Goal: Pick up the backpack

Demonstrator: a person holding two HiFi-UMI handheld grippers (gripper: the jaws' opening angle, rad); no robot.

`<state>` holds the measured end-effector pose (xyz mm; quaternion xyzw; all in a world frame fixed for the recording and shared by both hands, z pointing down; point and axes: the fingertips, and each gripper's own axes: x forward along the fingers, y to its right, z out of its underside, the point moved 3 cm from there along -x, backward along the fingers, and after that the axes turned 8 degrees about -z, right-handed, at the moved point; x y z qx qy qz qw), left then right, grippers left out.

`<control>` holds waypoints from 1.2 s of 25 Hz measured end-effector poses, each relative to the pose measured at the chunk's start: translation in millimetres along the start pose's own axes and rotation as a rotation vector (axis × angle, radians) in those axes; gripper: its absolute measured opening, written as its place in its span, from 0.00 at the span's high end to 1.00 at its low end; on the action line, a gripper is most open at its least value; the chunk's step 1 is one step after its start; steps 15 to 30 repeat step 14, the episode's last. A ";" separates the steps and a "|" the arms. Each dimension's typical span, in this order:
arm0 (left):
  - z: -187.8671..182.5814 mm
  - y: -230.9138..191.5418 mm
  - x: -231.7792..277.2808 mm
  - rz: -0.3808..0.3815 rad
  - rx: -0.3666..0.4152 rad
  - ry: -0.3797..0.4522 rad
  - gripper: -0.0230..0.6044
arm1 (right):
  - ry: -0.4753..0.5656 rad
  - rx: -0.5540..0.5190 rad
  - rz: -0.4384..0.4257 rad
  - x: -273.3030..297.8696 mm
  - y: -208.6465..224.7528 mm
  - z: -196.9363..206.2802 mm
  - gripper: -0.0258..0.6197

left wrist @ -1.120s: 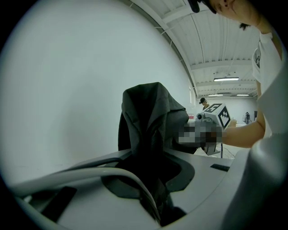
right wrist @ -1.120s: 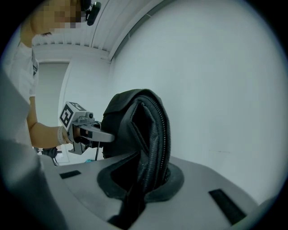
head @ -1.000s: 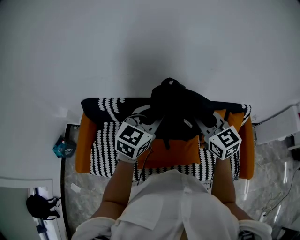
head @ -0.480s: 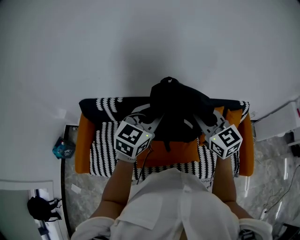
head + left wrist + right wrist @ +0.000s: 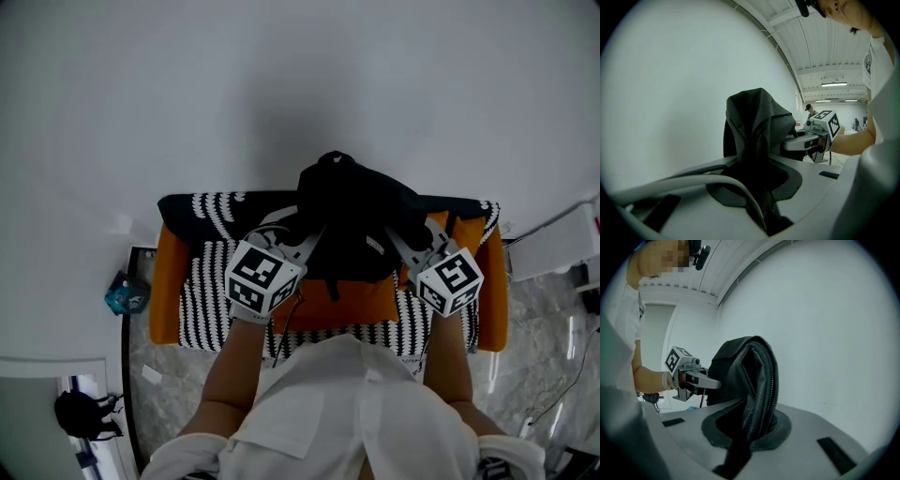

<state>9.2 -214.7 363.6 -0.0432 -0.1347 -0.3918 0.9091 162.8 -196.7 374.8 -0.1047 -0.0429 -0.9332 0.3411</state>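
Observation:
The black backpack hangs between my two grippers, above the seat of an orange chair. My left gripper is shut on dark fabric at the backpack's left side; in the left gripper view that fabric runs down into the jaws. My right gripper is shut on the right side. In the right gripper view its jaws pinch a zippered edge. Each gripper shows in the other's view, pressed to the bag: the right gripper and the left gripper.
The chair carries a black-and-white striped throw and stands against a white wall. A teal object lies on the marble floor at left. Another black bag sits at the bottom left, and a white unit at the right.

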 end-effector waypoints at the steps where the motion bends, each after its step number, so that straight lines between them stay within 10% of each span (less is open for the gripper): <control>1: 0.5 0.1 0.0 -0.001 -0.001 0.000 0.81 | -0.001 -0.001 0.000 0.1 -0.1 0.4 0.90; 30: 5.3 1.2 6.7 0.004 -0.019 -0.006 0.81 | -0.019 -0.006 0.002 0.3 4.5 5.7 0.90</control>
